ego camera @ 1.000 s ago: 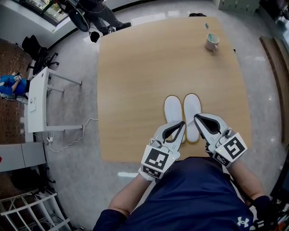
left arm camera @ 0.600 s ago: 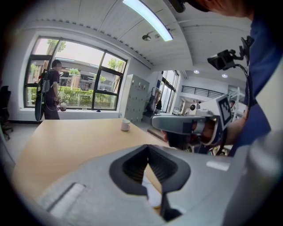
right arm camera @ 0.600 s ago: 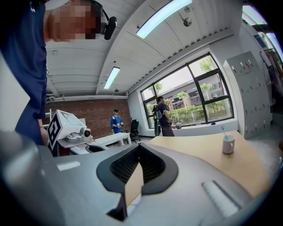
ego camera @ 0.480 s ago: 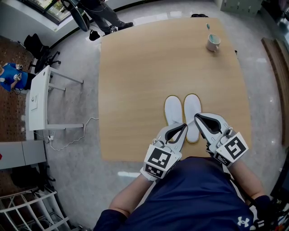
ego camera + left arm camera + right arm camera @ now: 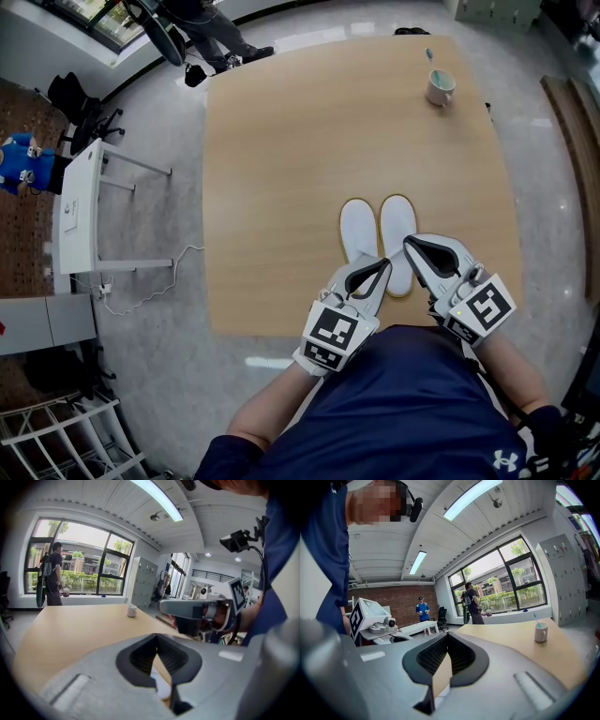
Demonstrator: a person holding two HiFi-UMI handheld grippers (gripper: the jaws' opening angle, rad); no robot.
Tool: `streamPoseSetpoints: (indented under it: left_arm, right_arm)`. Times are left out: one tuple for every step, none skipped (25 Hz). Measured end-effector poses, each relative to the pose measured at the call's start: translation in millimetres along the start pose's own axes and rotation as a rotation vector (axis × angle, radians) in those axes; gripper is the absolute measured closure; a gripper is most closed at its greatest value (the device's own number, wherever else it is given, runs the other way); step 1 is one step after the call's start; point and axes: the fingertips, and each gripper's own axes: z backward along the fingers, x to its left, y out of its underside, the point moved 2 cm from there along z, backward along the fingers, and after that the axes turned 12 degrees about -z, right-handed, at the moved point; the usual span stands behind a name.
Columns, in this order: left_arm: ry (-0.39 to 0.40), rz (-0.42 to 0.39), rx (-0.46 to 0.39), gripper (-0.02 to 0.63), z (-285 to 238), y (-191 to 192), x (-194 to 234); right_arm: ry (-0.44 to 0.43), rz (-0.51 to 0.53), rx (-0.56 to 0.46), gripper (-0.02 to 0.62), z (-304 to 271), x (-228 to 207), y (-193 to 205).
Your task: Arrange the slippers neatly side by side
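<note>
Slippers [image 5: 360, 228] sit side by side on tabletop [image 5: 281, 169], near its front edge. Left hand-held gripper [image 5: 378, 266] & right hand-held gripper [image 5: 412, 247] both closed, empty. Slippers prob light, thin and floppy, so pinch the heel rim imo.

In the head view my left gripper [image 5: 379, 264] and right gripper [image 5: 411, 246] cover the near ends of the slippers [image 5: 359, 228], so I cannot tell how their heels line up. My own torso [image 5: 412, 403] hides part of the table's [image 5: 281, 187] near edge at the bottom of the frame. In the left gripper view only a white sliver of slipper [image 5: 158, 684] shows low in the frame, and in the head view the cup [image 5: 440, 87] at upper right holds something too small to name, while the person [image 5: 202, 23] at top left is cut off by the edge.
</note>
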Motion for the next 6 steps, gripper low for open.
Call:
streamPoseSetpoints:
  left_arm:
    - [0.001,-0.001,0.001,0.601,-0.4,0.2,0.2]
    - [0.001,-0.001,0.003,0.601,-0.5,0.4,0.7]
    - [0.001,-0.001,0.004,0.601,-0.4,0.7,1.3]
    - [0.001,0.0,0.006,0.601,-0.2,1.0,1.8]
    - [0.002,0.001,0.007,0.601,0.1,1.4,2.2]
    - [0.002,0.002,0.008,0.601,0.4,1.7,2.6]
  right_arm:
    - [0.001,-0.001,0.001,0.584,0.2,-0.5,0.5]
    - [0.003,-0.004,0.003,0.584,0.2,-0.9,1.0]
    - [0.005,-0.007,0.005,0.584,0.1,-0.9,1.5]
    - [0.007,-0.009,0.008,0.584,0.0,-0.5,1.8]
    - [0.008,-0.009,0.01,0.584,-0.1,0.1,1.9]
    - [0.009,-0.008,0.011,0.584,-0.2,0.7,1.9]
